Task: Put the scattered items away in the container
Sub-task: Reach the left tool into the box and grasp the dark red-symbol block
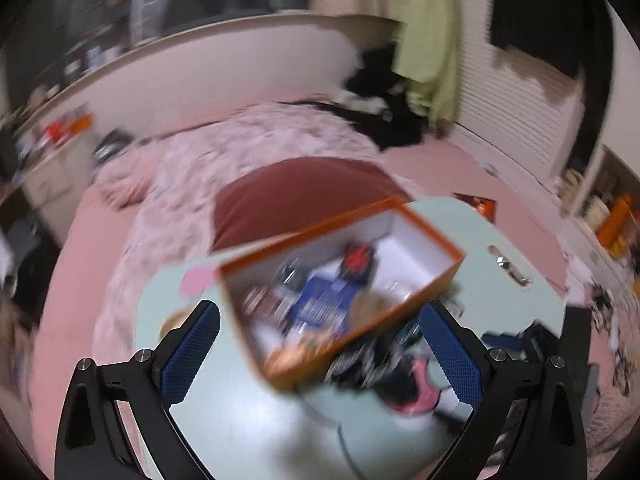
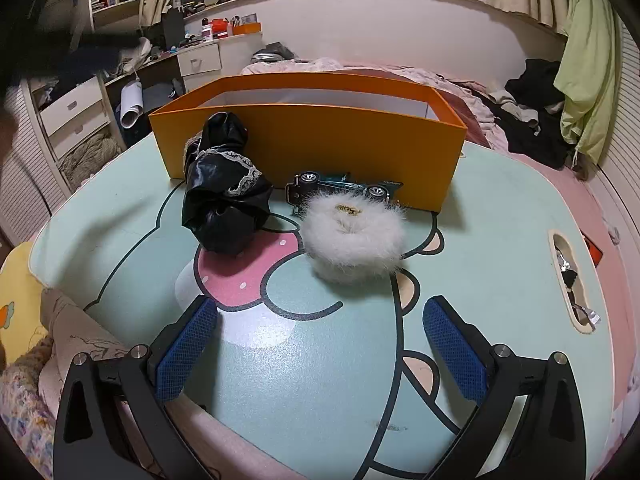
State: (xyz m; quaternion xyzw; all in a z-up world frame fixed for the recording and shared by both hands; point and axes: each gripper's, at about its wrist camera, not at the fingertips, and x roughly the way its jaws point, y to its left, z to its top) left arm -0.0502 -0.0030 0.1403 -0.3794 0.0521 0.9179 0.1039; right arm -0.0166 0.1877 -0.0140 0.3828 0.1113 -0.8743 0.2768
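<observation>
Box (image 2: 312, 142) partly filled, three things still out on my desk (image 2: 500, 240).
Centre frame, black pouch (image 2: 224, 204), toy car (image 2: 344, 188) and fur puff (image 2: 354, 240) lay before it; my left hand-held gripper (image 1: 320, 356) and right hand-held gripper (image 2: 320, 354) were both spread, empty.

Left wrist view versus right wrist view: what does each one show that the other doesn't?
Only the left wrist view looks down into the orange box, showing blurred items already inside. Only the right wrist view clearly shows the black pouch, toy car and white fluffy ring outside it. Both show the box on the green table, with open jaws.
</observation>
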